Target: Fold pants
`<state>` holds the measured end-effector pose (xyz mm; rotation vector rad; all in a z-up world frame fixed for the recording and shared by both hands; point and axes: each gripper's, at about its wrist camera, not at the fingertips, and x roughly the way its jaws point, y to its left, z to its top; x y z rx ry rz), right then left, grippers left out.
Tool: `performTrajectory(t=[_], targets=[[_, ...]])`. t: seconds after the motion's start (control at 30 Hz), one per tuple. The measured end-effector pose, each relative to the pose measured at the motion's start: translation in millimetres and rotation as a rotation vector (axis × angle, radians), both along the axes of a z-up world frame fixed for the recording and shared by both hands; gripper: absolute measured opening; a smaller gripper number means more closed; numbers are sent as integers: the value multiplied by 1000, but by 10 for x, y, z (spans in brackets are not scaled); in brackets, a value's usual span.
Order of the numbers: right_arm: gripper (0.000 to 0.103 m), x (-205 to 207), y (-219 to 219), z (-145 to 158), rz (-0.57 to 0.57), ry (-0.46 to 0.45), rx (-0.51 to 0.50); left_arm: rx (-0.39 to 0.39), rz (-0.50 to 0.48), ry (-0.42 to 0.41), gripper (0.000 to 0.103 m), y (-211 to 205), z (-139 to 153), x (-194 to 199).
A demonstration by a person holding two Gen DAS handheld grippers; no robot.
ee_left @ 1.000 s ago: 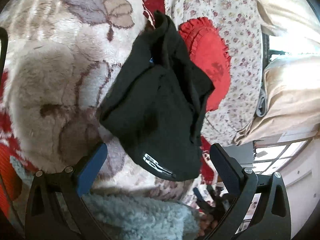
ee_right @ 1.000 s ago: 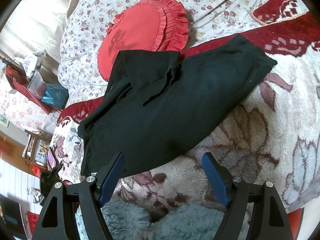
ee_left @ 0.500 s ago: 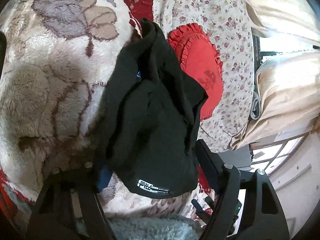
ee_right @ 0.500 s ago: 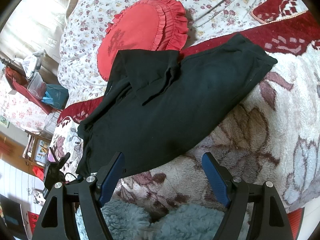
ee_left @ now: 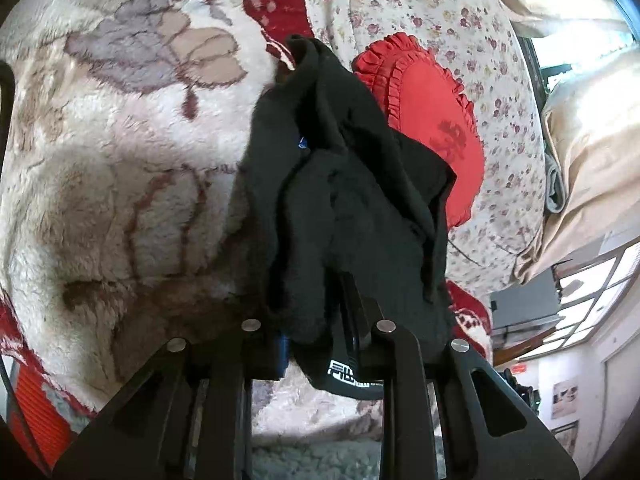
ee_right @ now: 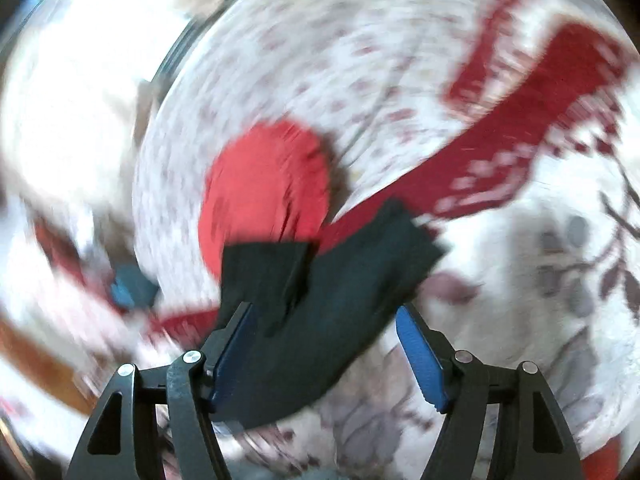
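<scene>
The black pants (ee_left: 360,208) lie bunched on the bed's floral blanket (ee_left: 120,184), their near edge pinched in the clamped left gripper (ee_left: 316,336). The right gripper (ee_right: 324,344) hangs over them, fingers spread apart, beside the red cushion (ee_right: 260,192).

Illegible white logo on black pants (ee_left: 352,216)

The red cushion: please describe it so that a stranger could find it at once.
Start at the big fleece blanket with leaf patterns, then go to the small-flowered quilt beside it. The red cushion lies on that quilt, partly under the black pants. It alone is plain bright red with a ruffled edge.
</scene>
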<state>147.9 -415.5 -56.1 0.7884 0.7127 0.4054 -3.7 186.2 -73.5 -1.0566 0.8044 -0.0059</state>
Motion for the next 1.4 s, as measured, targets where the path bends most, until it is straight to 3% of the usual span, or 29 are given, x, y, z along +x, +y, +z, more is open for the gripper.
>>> performTrajectory(t=[0.07, 0.23, 0.3, 0.33, 0.47, 0.53, 0.57, 0.73, 0.9, 1.0, 1.03, 1.1, 1.17, 1.23, 1.3, 1.4], targets=[[70, 110, -341, -200, -49, 56, 137, 28, -5, 11, 20, -21, 7, 19], [61, 462, -375, -541, 80, 112, 325, 45, -4, 22, 20, -31, 18, 26], [59, 616, -298, -613, 94, 140, 290, 44, 7, 24, 19, -42, 25, 23], [58, 696, -244, -676, 99, 165, 274, 44, 15, 27, 13, -36, 22, 16], [42, 864, -159, -831, 87, 199, 224, 84, 30, 46, 9, -36, 48, -5], [28, 904, -163, -825, 85, 174, 203, 102, 47, 50, 9, -30, 71, -30], [6, 926, -151, -810, 96, 161, 175, 108, 55, 44, 9, -15, 89, -64], [6, 712, -137, -605, 146, 117, 83, 121, 96, 5, 8, 129, 225, -323], [6, 175, 14, -705, 257, 210, 56, 135, 161, 14, 8, 476, 234, -719], [6, -42, 121, -865, 274, 233, -8, 154, 126, 53, 9, 547, 96, -769], [6, -66, 134, -868, 248, 222, -81, 181, 100, 90, 13, 541, 25, -734], [6, -53, 74, -831, 185, 204, -115, 218, 76, 157, 20, 527, -71, -678], [10, -15, 124, -601, 118, 147, -249, 244, 83, 152, 26, 540, -79, -688], [15, 9, 402, -220, 146, -12, -387, 255, 103, 141, 29, 566, -63, -710], [33, 14, 796, 50, 277, -143, -446, 272, 113, 137, 29, 574, -70, -729], [39, -8, 1651, 234, 586, -307, -586, 290, 125, 130, 29, 530, -74, -749]])
